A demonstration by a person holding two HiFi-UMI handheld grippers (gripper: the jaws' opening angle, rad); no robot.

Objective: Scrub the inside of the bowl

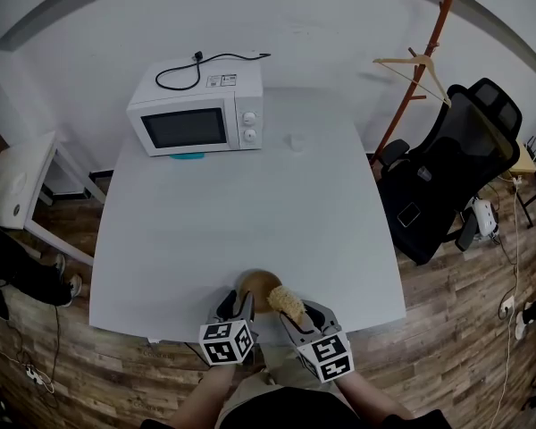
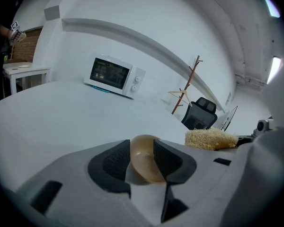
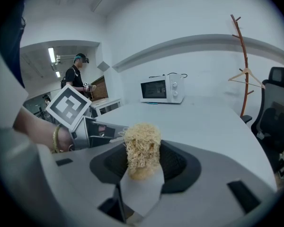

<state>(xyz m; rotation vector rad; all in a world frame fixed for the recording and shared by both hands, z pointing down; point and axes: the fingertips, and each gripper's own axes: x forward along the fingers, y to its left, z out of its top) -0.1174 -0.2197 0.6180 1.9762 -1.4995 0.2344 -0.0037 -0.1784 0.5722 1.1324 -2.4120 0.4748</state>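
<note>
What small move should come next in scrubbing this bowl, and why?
Probably close the left gripper on the bowl to steady it: the bowl sits between its open jaws, ungripped, while the right gripper, shut on the loofah, hangs beside the bowl, not inside.

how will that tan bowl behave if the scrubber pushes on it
Probably light: the bowl looks small and thin-walled. It may skate on the smooth white table, and its curved wall suggests it could rock or tip if the scrubber presses near the rim.

Office room, desk chair [image 1: 447, 177], coat stand [image 1: 426, 56], microwave [image 1: 196, 110]
</note>
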